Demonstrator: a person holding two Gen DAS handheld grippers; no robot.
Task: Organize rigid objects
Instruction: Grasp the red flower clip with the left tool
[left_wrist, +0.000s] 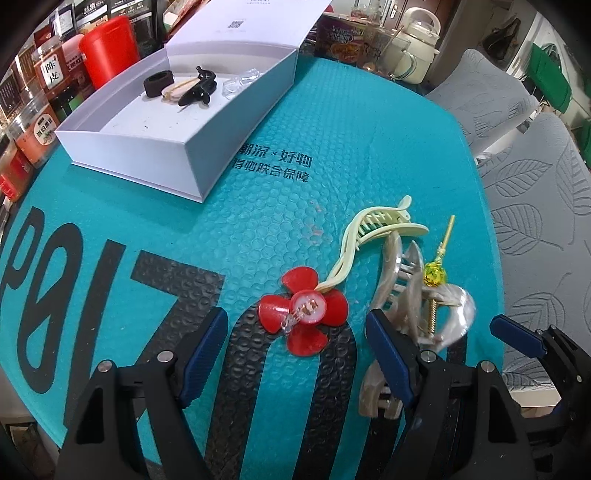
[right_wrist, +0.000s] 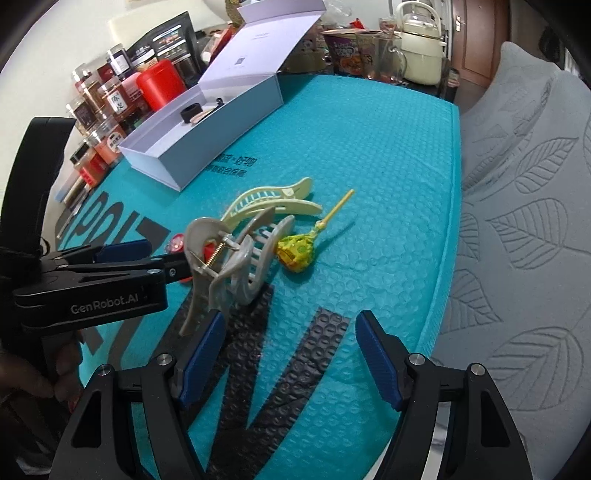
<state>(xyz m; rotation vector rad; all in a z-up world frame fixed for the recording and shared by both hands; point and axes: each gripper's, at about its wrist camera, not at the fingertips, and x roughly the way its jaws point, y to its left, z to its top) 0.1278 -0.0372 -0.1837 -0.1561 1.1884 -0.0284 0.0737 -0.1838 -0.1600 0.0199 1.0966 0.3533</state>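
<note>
A red flower hair clip (left_wrist: 303, 312) lies on the teal bubble mailer (left_wrist: 258, 206) between the open fingers of my left gripper (left_wrist: 295, 332). Beside it lie a pale yellow hair clip (left_wrist: 373, 229), a grey pearly claw clip (left_wrist: 402, 295) and a yellow-green lollipop (left_wrist: 435, 275). My right gripper (right_wrist: 290, 339) is open and empty, just right of the grey claw clip (right_wrist: 229, 258), with the lollipop (right_wrist: 295, 253) and the yellow clip (right_wrist: 273, 201) beyond. The left gripper (right_wrist: 162, 258) shows side-on there. The open white box (left_wrist: 177, 129) holds several hair accessories (left_wrist: 184, 86).
Jars and a red canister (left_wrist: 107, 48) line the table's far left behind the box. A kettle (left_wrist: 413, 40) and snack packs stand at the back. A grey leaf-patterned cushion (right_wrist: 524, 221) lies along the mailer's right edge.
</note>
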